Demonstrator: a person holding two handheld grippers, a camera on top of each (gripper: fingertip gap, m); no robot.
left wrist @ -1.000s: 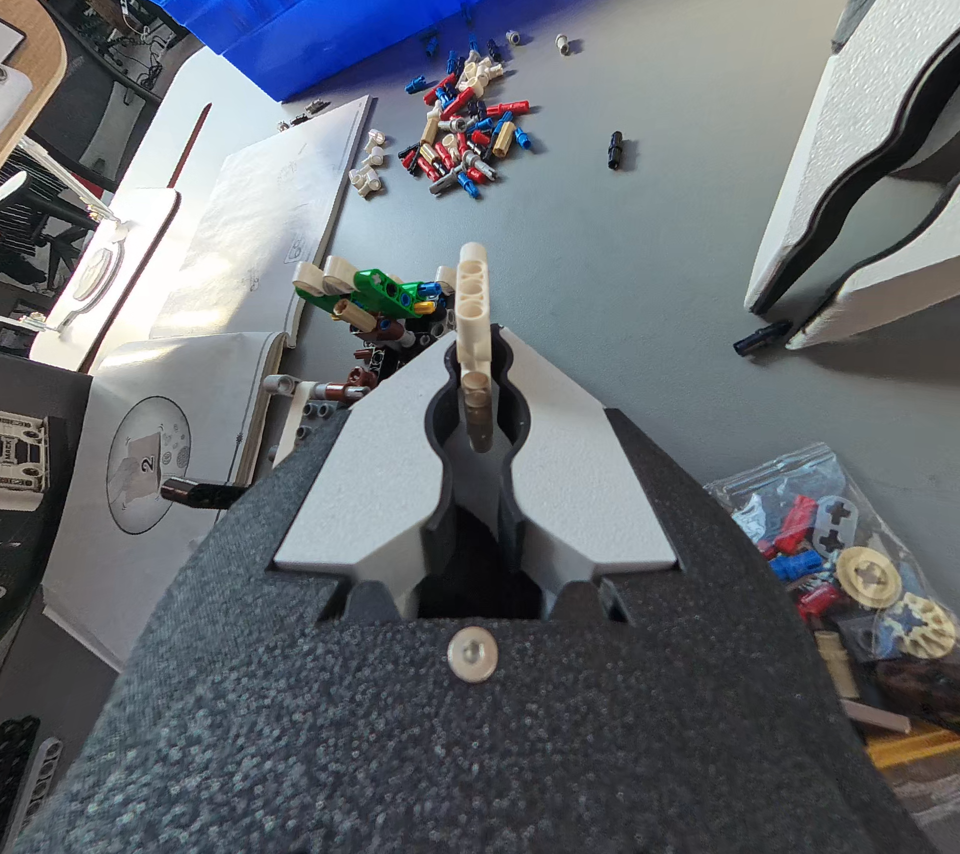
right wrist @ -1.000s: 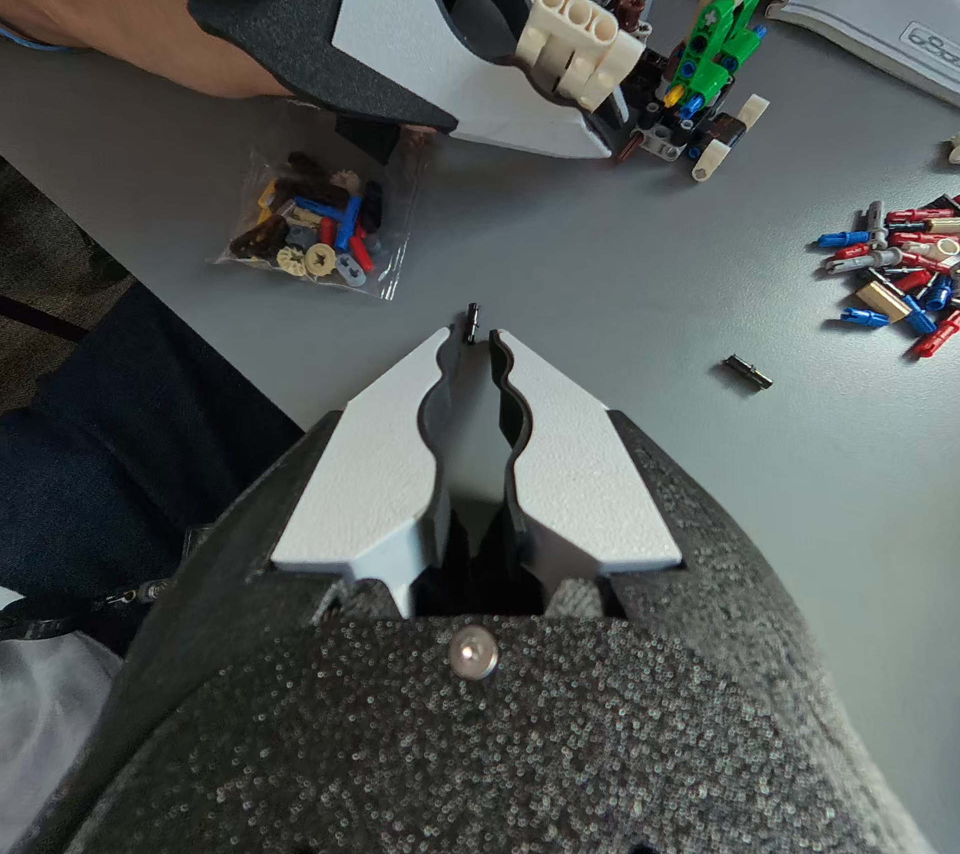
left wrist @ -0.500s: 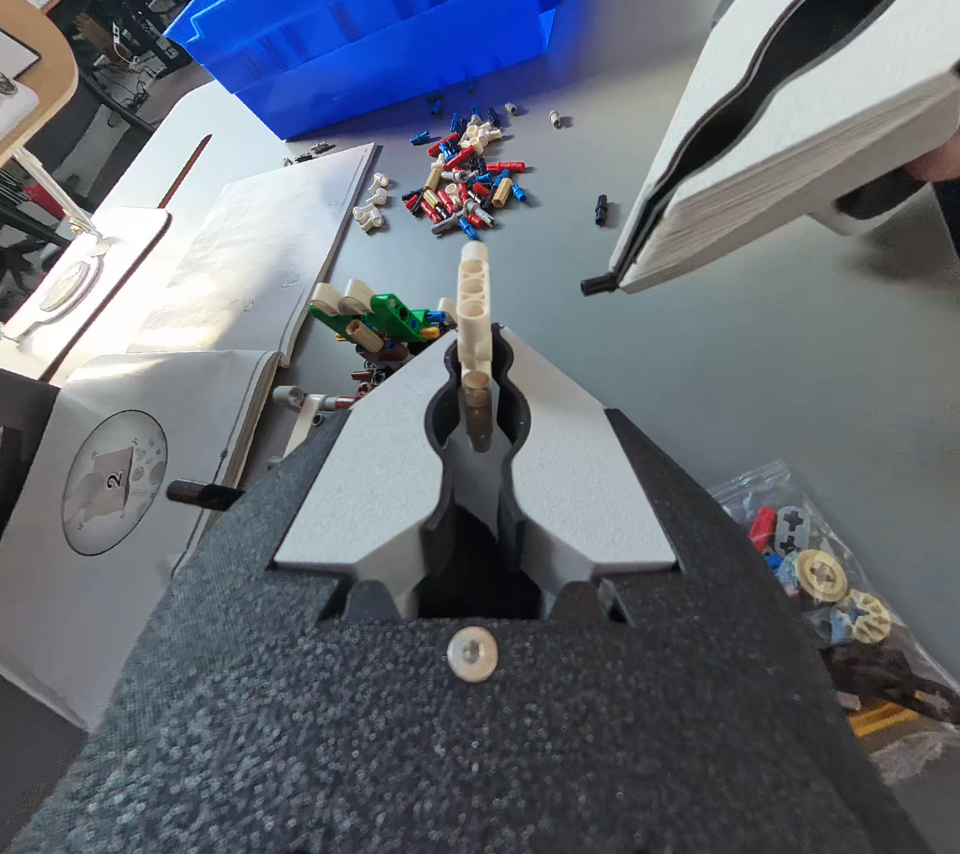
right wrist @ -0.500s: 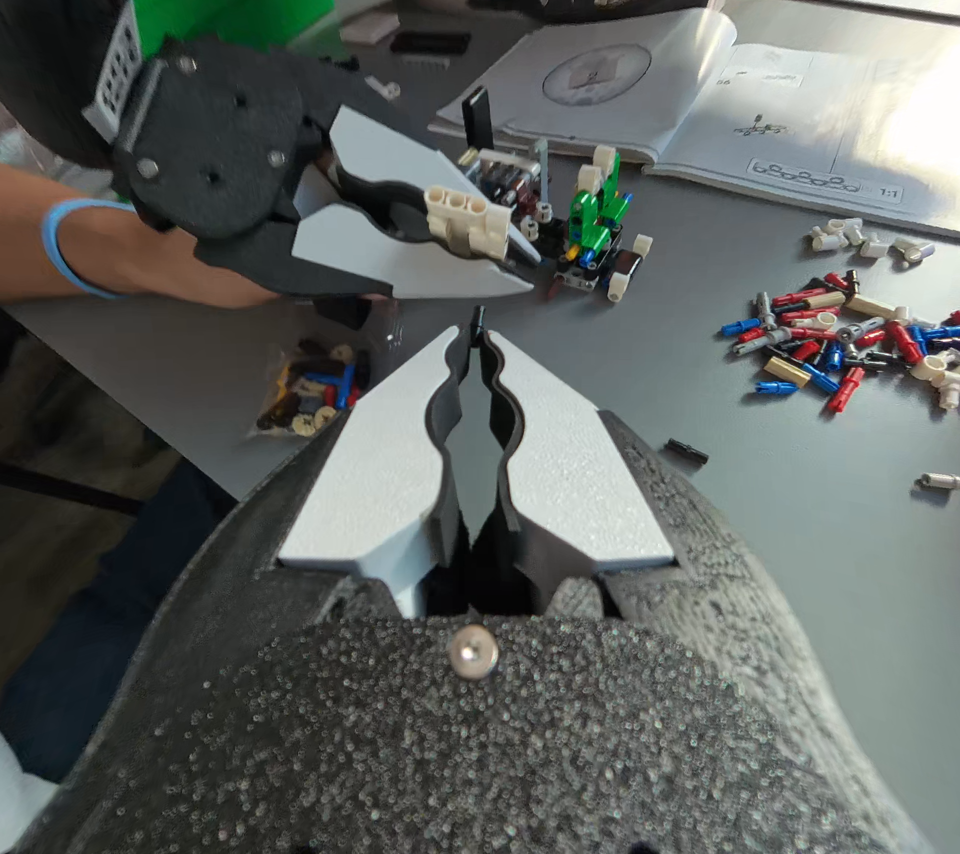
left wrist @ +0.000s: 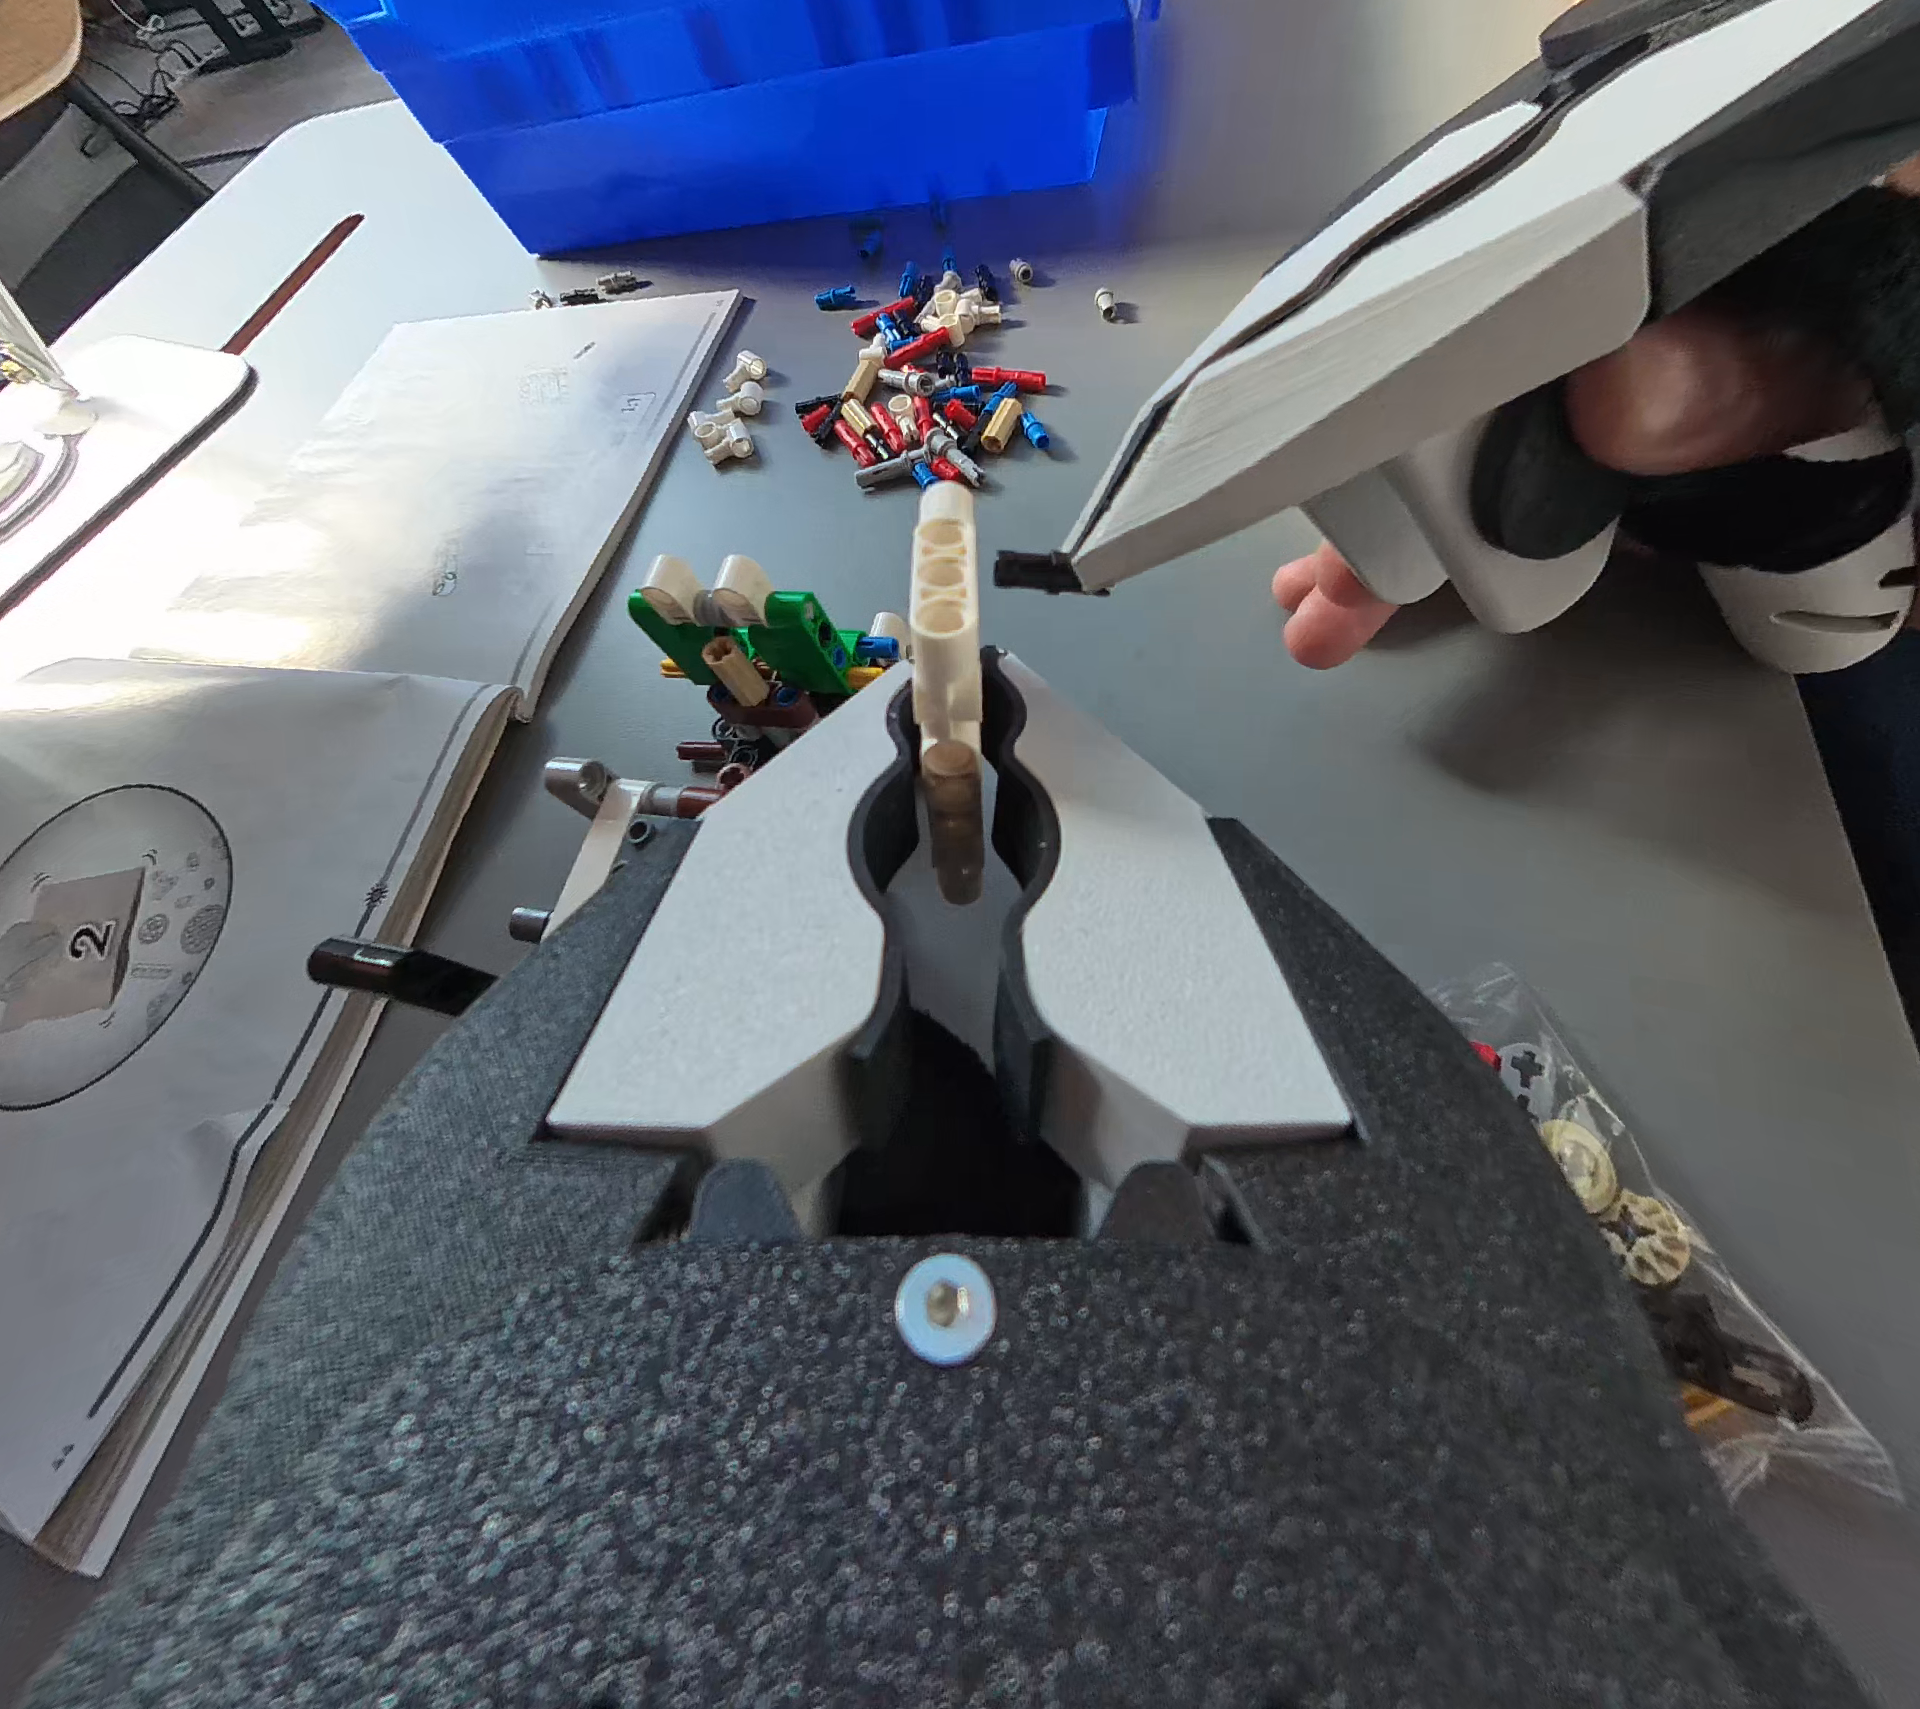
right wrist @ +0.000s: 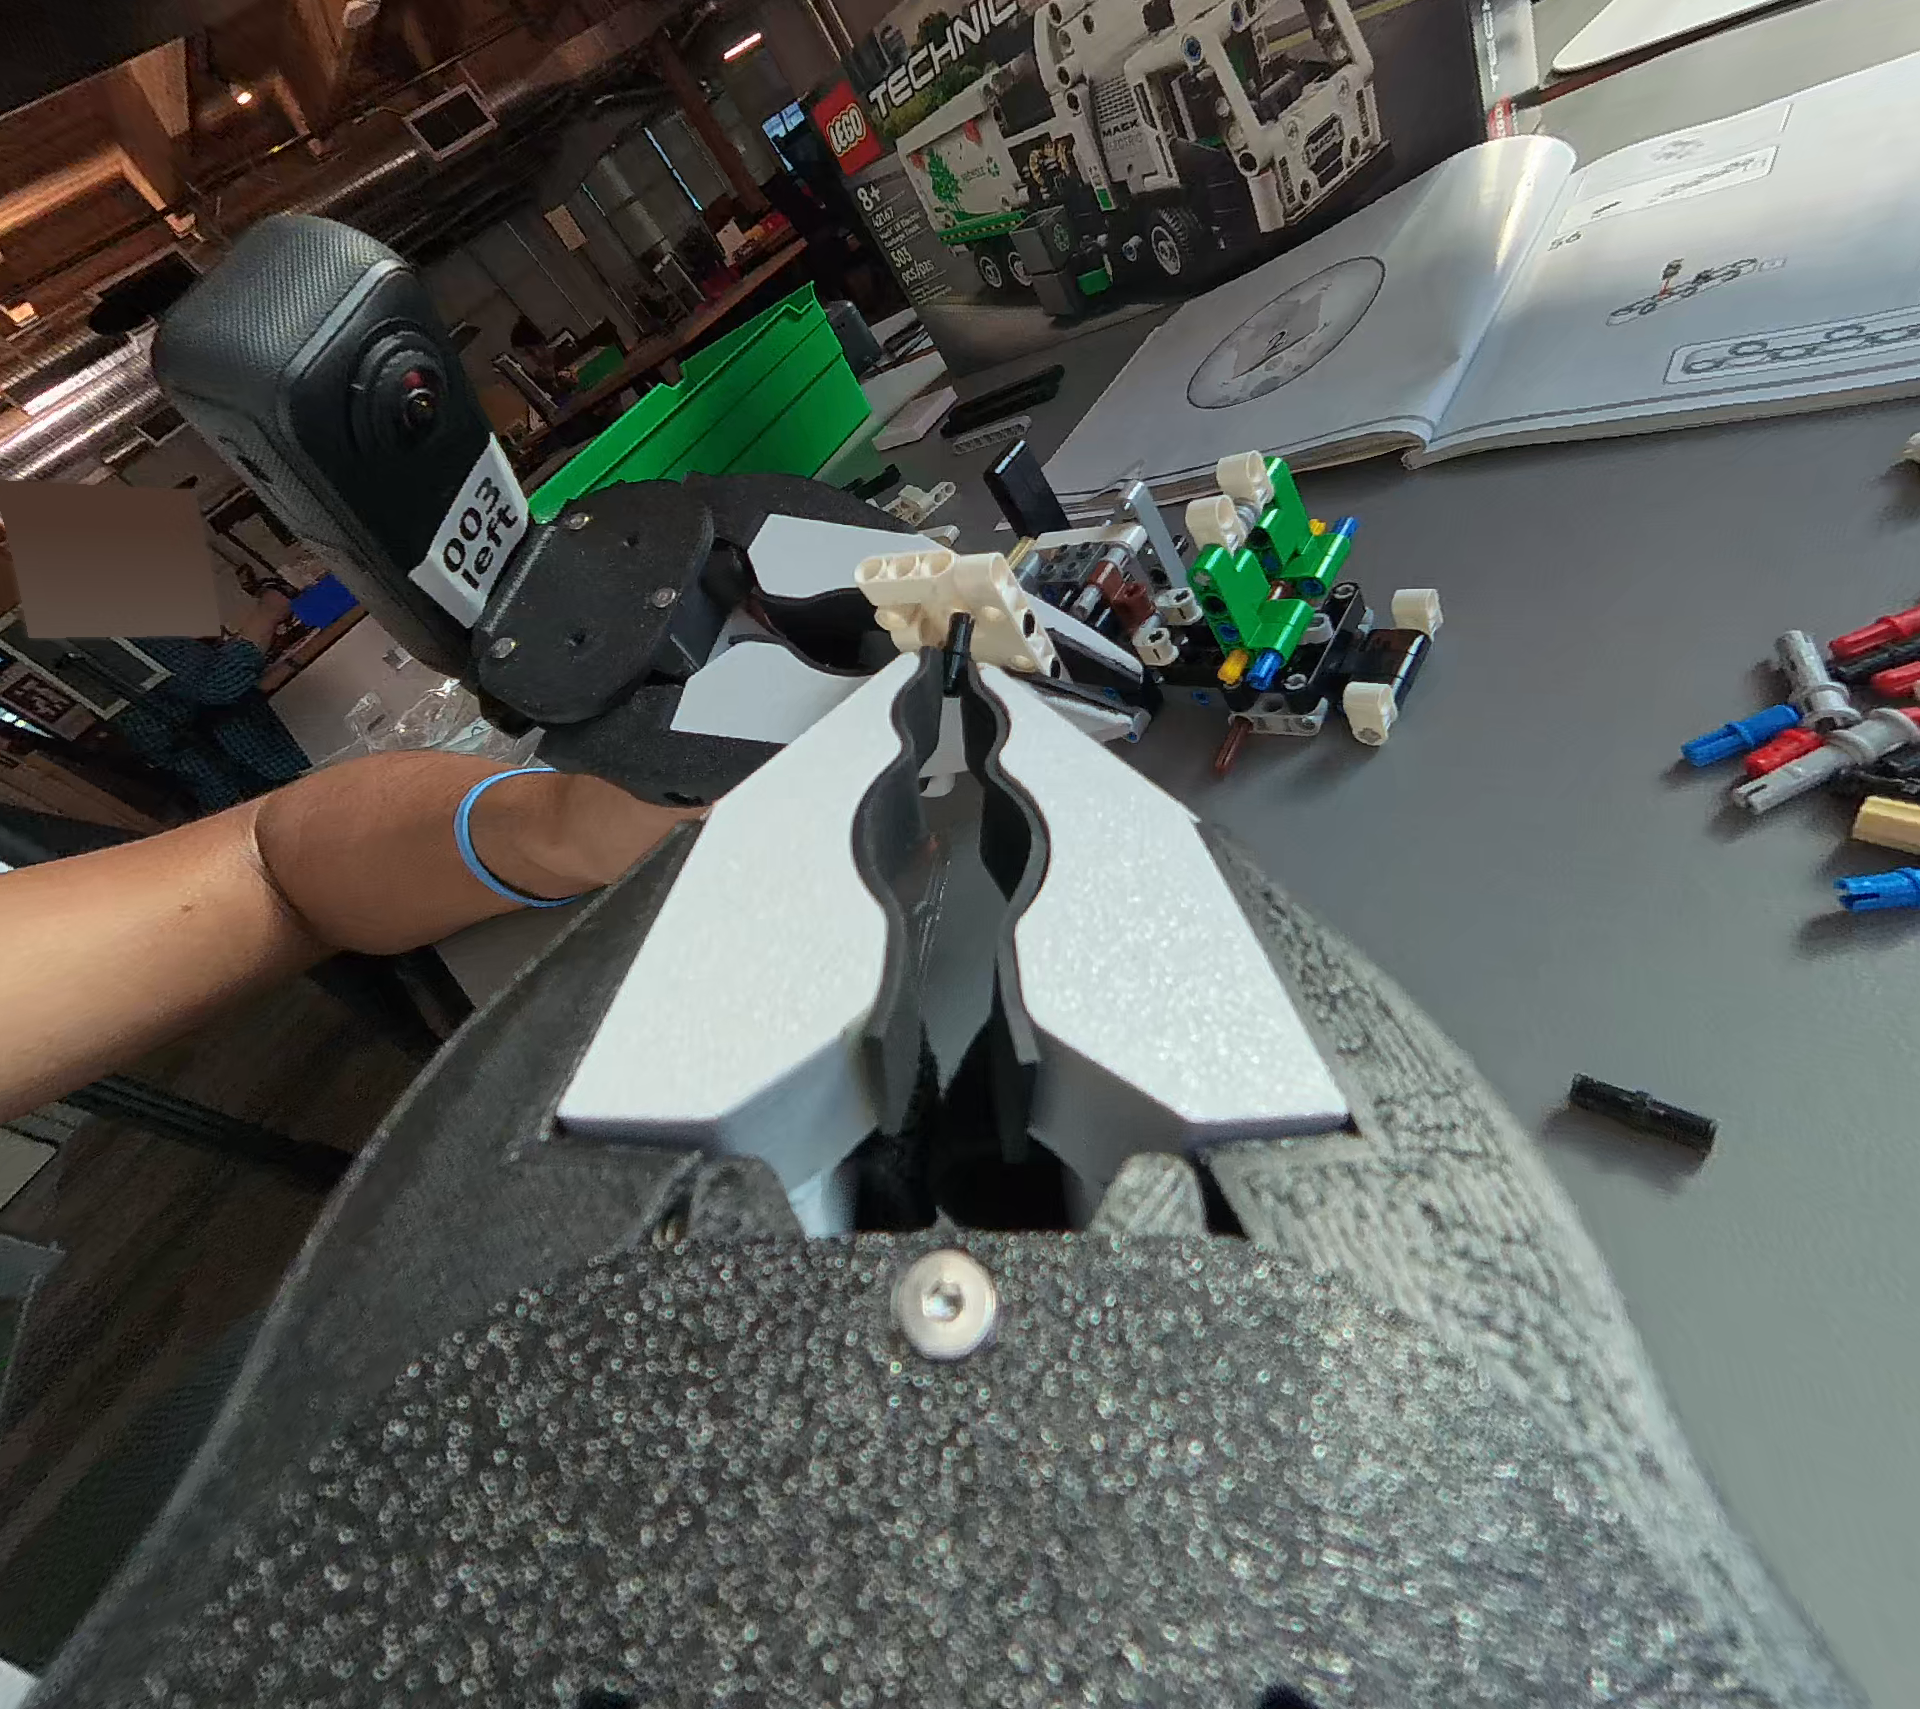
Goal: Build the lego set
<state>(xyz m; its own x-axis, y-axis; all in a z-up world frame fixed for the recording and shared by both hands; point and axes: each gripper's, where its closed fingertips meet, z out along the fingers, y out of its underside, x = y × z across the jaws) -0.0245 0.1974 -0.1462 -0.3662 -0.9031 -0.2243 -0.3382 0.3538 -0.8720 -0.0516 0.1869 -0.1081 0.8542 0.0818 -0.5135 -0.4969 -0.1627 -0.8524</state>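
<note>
Cream perforated beam (left wrist: 943,589) stood clamped between the fingertips of the left hand-held gripper (left wrist: 951,693), most of its length jutting forward past the tips and a tan pin (left wrist: 951,812) fixed in its rear end lying back between the fingers. Held that way, raised off the grey worktop (left wrist: 1351,880), the beam turned its row of three open holes toward the right hand-held gripper (right wrist: 948,672). That gripper was clenched on a short black pin (left wrist: 1029,570), pinched at the very tips with one end poking out in front. In the left wrist view the pin's free end lay just beside the beam; whether it touched could not be told. Gripping each piece by one end seemingly left the other end free and level with its counterpart.

Two hand-held grippers were in view, each grasping one piece. One part-built model (right wrist: 1273,610) of green, black and cream pieces sat on the worktop just beyond the left gripper. One open instruction booklet (left wrist: 312,516) lay to its left, its pages facing up for reading. One loose heap of red, blue, black, tan and grey pins (left wrist: 925,402) lay spread farther out, too many to count, with a few cream connectors (left wrist: 727,423) beside it. One stray black pin (right wrist: 1640,1122) lay apart by the right gripper. One clear bag of parts (left wrist: 1621,1244) rested at the near right, one blue bin (left wrist: 779,18) stood at the far edge, and one printed box (right wrist: 1195,59) stood behind the booklet.
</note>
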